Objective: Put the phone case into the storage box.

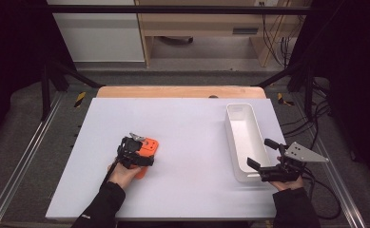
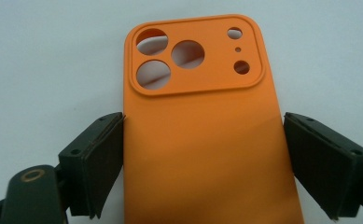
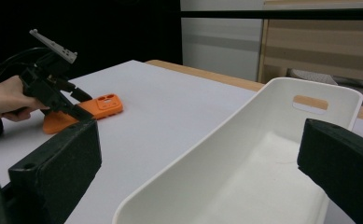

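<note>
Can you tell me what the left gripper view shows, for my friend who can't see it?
An orange phone case lies on a white table, camera holes up top. The left tool straddles its sides with two black pads.

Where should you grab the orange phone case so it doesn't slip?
Probably by its two long edges, near the middle below the camera holes, coming from above. The phone case lies flat, back up, on the table, so those straight sides fit between flat pads. The left hand-held gripper already straddles them, jaws wide.
</note>
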Demonstrator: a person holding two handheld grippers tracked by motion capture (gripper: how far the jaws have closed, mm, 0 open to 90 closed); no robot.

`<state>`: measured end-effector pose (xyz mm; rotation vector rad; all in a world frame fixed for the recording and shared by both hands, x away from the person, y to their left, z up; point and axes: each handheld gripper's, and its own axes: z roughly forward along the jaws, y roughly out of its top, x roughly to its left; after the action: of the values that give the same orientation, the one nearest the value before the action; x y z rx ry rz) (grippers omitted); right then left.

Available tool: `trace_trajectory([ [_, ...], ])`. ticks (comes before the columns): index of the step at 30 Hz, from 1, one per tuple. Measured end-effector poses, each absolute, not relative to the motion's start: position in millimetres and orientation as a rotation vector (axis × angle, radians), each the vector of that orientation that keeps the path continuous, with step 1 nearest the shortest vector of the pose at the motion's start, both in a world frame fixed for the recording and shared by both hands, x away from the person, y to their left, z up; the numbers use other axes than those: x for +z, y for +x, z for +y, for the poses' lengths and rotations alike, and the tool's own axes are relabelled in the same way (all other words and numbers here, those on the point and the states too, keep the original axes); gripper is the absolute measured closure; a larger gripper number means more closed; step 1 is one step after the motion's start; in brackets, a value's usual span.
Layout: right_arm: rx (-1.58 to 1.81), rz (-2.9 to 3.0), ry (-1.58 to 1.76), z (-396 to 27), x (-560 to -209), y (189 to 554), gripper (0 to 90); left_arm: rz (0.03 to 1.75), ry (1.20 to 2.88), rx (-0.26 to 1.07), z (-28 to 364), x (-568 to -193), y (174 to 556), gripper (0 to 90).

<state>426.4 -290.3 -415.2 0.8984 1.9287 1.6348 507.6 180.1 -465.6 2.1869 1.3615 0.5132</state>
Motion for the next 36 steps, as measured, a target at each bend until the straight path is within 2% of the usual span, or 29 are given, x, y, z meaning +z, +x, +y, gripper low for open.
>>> trace_trajectory([
  [12,1.634,1.932,0.897,-290.0,-415.1,426.3,0.2,1.249,2.136,0.483,181.0,-443.1,497.4,14.2],
  [36,1.64,1.966,0.864,-285.6,-412.4,425.7,0.4,1.032,2.136,0.467,172.2,-412.0,474.9,14.1],
])
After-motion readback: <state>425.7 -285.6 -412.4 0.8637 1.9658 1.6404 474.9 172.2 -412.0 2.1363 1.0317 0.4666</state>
